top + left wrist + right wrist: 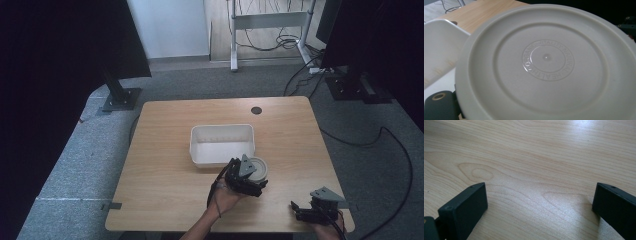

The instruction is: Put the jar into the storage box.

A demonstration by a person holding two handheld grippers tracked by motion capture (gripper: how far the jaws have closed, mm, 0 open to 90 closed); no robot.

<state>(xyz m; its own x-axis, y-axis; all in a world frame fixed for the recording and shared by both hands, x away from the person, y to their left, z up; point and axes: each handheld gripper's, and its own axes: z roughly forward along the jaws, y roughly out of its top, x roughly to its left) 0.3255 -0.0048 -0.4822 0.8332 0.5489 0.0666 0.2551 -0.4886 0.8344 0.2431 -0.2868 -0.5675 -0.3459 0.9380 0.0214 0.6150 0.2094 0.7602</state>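
Holding a round off-white plastic lid (546, 65) by its edge, the left gripper (246, 176) hovers beside the white rectangular tub (221, 143). It looks light, stiff and slick; the rim seems safest. Right gripper (312, 206) rests wide apart, empty, over the wooden table (536, 157).

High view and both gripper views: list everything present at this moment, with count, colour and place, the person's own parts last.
Table: one, light wood, centre of the room.
Bin: one, white, rectangular, mid-table, looks empty.
Round lid: one, off-white, embossed ring of lettering, at the left gripper, beside the bin's near right corner.
Stands: two, black, on grey carpet beyond the table.
Cables: several, black, on the floor.
Left gripper: black, at the lid.
Right gripper: black, jaws apart over bare wood, table's near right corner.
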